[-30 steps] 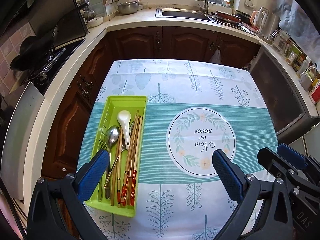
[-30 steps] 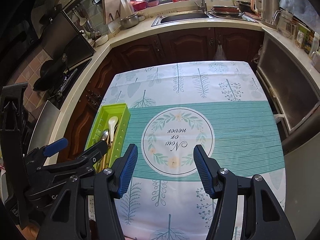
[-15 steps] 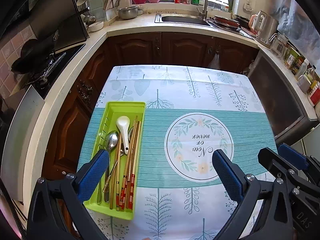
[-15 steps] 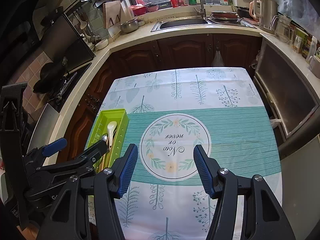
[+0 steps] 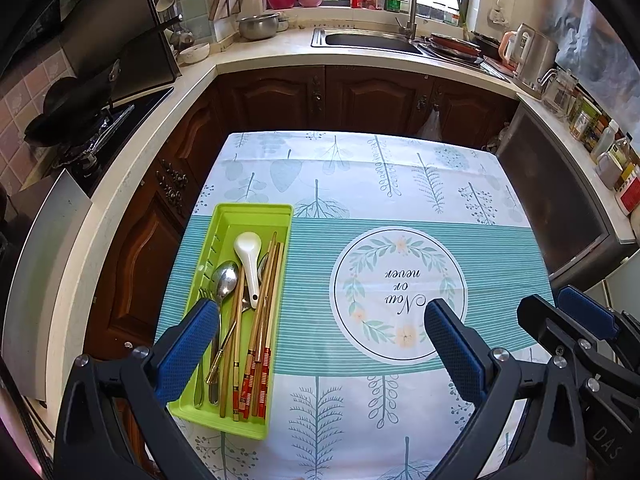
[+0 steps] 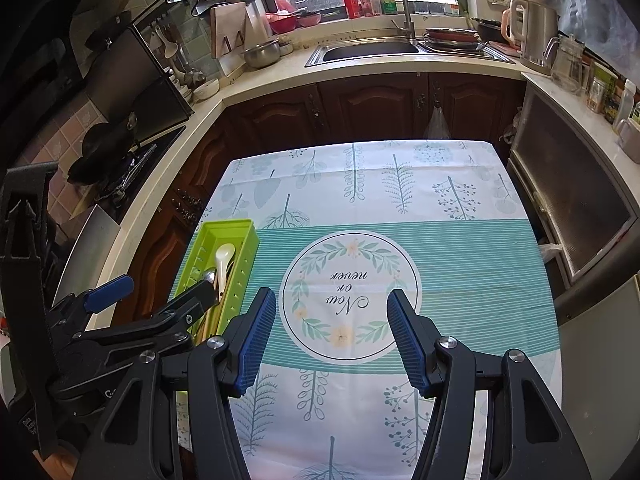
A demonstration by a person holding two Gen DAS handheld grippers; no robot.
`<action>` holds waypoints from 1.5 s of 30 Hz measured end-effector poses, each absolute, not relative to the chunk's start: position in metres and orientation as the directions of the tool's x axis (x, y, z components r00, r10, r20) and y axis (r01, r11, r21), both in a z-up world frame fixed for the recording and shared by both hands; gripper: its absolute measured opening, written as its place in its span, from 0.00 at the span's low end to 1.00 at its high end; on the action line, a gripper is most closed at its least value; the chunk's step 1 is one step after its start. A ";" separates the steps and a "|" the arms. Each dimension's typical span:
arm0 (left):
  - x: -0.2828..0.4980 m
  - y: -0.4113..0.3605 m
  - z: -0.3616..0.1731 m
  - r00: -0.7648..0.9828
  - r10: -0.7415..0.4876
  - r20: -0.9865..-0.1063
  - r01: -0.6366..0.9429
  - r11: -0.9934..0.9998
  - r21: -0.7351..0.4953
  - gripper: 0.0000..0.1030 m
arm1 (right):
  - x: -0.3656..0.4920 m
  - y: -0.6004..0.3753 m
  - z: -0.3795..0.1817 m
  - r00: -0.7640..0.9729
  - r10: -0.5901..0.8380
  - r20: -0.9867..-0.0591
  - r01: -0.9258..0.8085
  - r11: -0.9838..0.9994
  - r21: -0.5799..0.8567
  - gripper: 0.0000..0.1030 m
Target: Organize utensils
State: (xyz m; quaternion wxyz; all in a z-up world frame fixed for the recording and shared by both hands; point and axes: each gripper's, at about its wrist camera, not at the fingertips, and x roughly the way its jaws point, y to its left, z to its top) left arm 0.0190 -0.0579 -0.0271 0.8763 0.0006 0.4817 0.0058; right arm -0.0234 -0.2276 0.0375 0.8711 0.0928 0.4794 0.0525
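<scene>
A green tray [image 5: 256, 213] lies along the left side of the table and holds a white soup spoon [image 5: 249, 256], a metal spoon [image 5: 225, 277], a fork and several chopsticks [image 5: 265, 320]. My left gripper [image 5: 320, 320] hangs open above the table's near part, its left finger over the tray's near half, nothing between the pads. My right gripper [image 6: 331, 312] is open too, over the round "Now or never" print [image 6: 348, 294], holding nothing. The right wrist view shows the tray [image 6: 246, 224] partly hidden behind the left gripper's body [image 6: 132, 320].
The table wears a white and teal leaf-print cloth [image 5: 400, 168]. Behind it run dark wooden cabinets [image 5: 360, 96] under a counter with a sink [image 5: 372, 40]. A stove with a black pan [image 5: 68, 120] is at the left, a kettle [image 5: 532, 54] and jars at the right.
Both views have drawn back and up a little, so the table and tray sit lower and smaller in the picture. Both grippers stay open; the utensils in the tray have not moved.
</scene>
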 end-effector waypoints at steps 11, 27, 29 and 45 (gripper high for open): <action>0.018 -0.057 -0.027 0.539 0.013 -0.842 -0.012 1.000 0.008 0.99 | -0.022 -0.228 0.039 0.536 0.182 -0.824 -0.008 0.978 0.210 0.57; 0.017 -0.061 -0.024 0.535 0.016 -0.845 -0.015 1.000 0.009 0.99 | -0.025 -0.230 0.041 0.533 0.181 -0.827 0.000 0.977 0.214 0.57; 0.017 -0.063 -0.025 0.534 0.011 -0.845 -0.010 1.000 0.007 0.99 | -0.025 -0.231 0.040 0.532 0.180 -0.827 0.002 0.977 0.214 0.57; 0.018 -0.065 -0.027 0.536 0.009 -0.844 -0.005 1.000 0.007 0.99 | -0.025 -0.233 0.038 0.534 0.180 -0.826 0.004 0.976 0.216 0.57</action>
